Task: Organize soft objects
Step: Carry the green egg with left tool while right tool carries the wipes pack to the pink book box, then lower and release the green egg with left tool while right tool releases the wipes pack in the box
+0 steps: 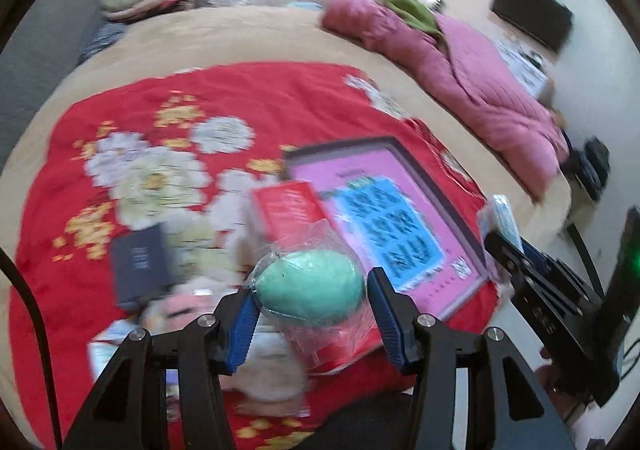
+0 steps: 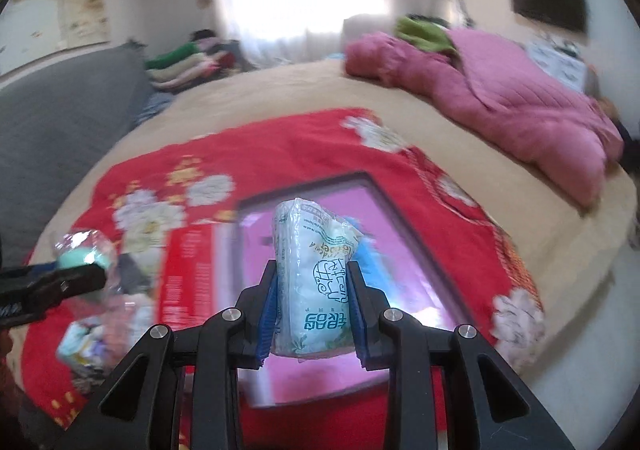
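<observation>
In the left wrist view our left gripper [image 1: 310, 314] sits at the bottom centre, its blue pads pinching a mint-green egg-shaped soft toy [image 1: 310, 288] wrapped in clear crinkled plastic; the wrap reaches both pads. Behind it, on the red flowered blanket [image 1: 248, 97], lie a red box [image 1: 292, 209], a dark booklet [image 1: 140, 264] at lower left and a pink framed board [image 1: 384, 217] right of centre.

In the right wrist view our right gripper [image 2: 312, 314], at bottom centre, clamps a white-and-teal tissue pack [image 2: 316, 282] upright between its pads, above that pink board. The left gripper with the toy shows at the left edge of this view. A pink quilt [image 2: 500, 89] lies at upper right on the beige bed [image 2: 280, 93], folded clothes [image 2: 188, 61] at upper left.
</observation>
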The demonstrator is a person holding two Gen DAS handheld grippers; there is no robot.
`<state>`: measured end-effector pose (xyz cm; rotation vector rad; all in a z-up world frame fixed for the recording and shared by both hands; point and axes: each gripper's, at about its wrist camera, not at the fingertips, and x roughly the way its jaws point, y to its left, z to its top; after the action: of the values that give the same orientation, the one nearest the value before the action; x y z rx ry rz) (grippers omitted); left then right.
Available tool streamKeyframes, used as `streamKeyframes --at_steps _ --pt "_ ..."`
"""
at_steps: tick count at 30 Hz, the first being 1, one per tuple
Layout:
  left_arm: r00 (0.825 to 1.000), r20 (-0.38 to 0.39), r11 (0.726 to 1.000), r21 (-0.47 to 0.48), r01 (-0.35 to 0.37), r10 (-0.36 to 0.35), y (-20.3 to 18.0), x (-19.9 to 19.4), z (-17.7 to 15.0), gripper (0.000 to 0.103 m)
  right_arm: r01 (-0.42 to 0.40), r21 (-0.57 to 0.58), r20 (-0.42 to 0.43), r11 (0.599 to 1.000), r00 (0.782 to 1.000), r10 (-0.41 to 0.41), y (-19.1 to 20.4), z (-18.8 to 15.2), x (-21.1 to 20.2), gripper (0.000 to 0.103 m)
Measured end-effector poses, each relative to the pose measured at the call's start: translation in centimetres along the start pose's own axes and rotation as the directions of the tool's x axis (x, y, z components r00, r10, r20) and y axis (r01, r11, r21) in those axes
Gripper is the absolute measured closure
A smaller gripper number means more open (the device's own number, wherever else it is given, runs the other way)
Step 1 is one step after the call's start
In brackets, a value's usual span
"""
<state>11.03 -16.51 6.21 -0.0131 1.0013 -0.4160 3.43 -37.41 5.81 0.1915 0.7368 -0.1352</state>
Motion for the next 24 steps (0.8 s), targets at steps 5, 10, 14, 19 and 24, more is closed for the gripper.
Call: streamKeyframes --at_steps 5,10,14,19,24 --pt "0.997 -0.082 0.993 0.116 0.024 -0.014 -5.5 4.1 0.4 0.05 0.043 0.058 -0.044 0.997 0.998 -0.041 -4.6 -0.8 1.7 0.071" --pt "0.986 -0.165 0.978 0.205 0.03 0.004 -9.0 8.0 0.5 0.05 0.062 0.047 -0.091 0.997 0.994 -0.058 -5.9 -1.3 4.1 0.071" --pt "0.972 -0.231 0.964 0.266 0.019 0.045 -10.6 10.8 -0.2 0.05 0.136 -0.06 -0.129 0.989 0.981 -0.143 -5.1 -2.0 5.9 0.071" --pt "0.954 -0.289 0.951 0.308 0.013 0.08 -11.3 12.9 -1.2 0.049 0.137 -0.087 -0.17 0.987 0.974 -0.15 -5.4 -2.7 7.5 0.07" --pt "0.947 -0.306 0.946 0.324 0.011 0.094 -11.6 13.8 -1.5 0.049 0.096 -0.029 -0.184 0.995 0.978 -0.1 -6.0 -2.8 8.0 0.068"
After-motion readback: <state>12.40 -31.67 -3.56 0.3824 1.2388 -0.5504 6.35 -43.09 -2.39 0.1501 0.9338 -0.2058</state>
